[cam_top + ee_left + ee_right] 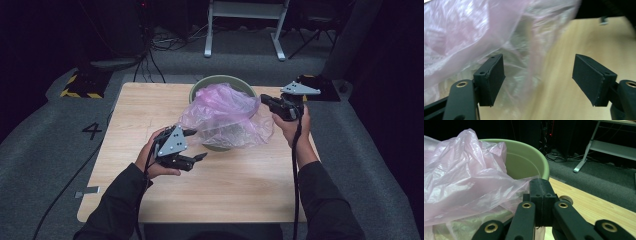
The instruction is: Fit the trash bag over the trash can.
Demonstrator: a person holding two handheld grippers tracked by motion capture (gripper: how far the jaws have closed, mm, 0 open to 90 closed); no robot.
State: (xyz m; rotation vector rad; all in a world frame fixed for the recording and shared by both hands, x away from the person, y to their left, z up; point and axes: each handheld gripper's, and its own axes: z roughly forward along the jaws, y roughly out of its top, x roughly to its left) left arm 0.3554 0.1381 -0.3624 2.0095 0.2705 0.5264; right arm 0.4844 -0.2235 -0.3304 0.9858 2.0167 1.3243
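Pink bag [225, 112] in right hand-held gripper [265, 100]

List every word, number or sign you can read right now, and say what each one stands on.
"4": dark numeral on the grey floor mat, left of the wooden table.
Yellow-and-black hazard stripes, no words, on the edge of a dark floor plate beyond the table's far left corner.
No print readable on the pink plastic bag or the green bin.
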